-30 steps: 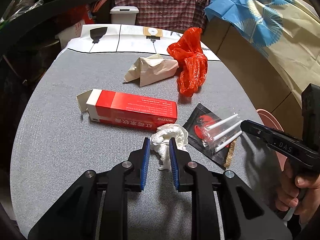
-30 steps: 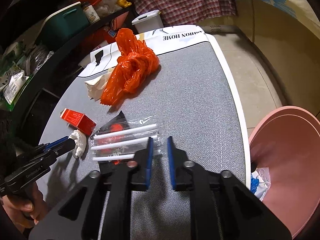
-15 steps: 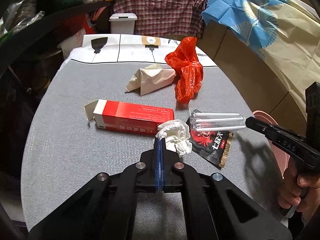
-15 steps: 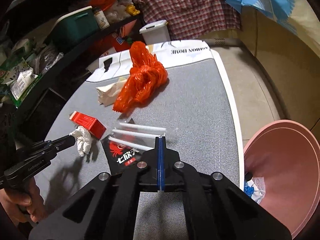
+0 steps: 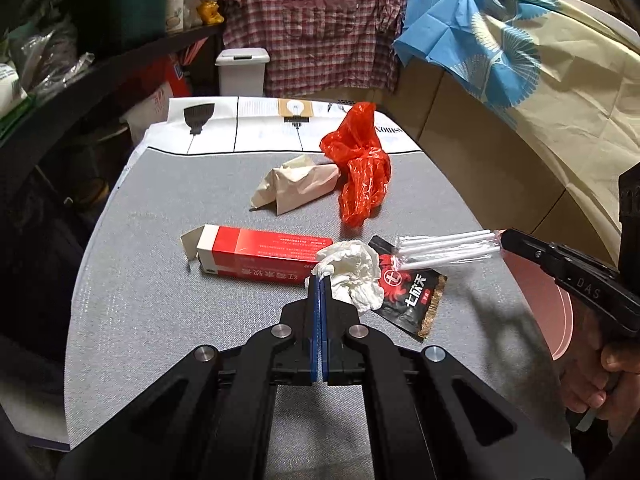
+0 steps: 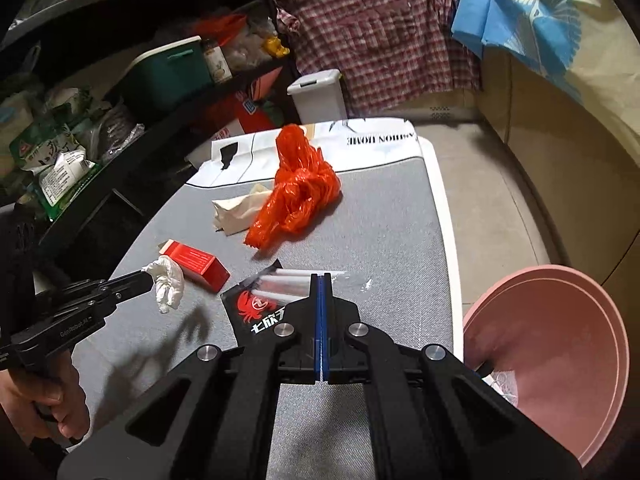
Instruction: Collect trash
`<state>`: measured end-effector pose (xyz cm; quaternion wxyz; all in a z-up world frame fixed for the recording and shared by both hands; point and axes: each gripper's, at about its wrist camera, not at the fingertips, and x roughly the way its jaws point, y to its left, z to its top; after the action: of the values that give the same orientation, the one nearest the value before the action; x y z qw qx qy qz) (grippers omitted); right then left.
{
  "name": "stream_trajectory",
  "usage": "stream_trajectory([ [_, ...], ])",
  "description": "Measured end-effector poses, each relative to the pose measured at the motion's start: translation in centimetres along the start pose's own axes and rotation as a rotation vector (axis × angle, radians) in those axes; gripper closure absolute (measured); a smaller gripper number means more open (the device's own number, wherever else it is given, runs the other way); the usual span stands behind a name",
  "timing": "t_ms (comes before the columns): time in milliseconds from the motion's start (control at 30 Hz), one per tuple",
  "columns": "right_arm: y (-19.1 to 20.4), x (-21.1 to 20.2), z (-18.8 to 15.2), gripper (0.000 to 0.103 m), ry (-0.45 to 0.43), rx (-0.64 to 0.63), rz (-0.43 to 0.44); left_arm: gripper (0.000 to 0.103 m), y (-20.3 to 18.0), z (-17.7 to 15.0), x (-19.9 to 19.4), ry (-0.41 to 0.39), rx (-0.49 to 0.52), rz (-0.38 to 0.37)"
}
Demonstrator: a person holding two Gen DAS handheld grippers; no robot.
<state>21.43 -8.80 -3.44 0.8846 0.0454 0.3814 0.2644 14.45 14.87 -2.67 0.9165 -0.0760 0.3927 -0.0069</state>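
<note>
My left gripper [image 5: 320,280] is clamped on the crumpled white tissue [image 5: 354,270], holding it clear of the grey desk [image 5: 160,280] just in front of the red box [image 5: 264,254]. My right gripper [image 6: 321,280] pinches the clear packet of white straws [image 6: 288,282] above the black snack wrapper [image 6: 250,308]. The orange plastic bag [image 6: 300,192] and beige paper [image 6: 236,214] lie farther back; the pink bin [image 6: 560,352] sits beside the desk.
</note>
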Motion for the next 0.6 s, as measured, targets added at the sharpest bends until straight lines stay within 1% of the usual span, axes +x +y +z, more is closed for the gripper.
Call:
stream_trajectory([
  [600,0.8,-5.3,0.0,0.103,-0.095,-0.033,-0.012,0.103,-2.0,-0.1,-3.5,-0.060,0.038,0.005],
])
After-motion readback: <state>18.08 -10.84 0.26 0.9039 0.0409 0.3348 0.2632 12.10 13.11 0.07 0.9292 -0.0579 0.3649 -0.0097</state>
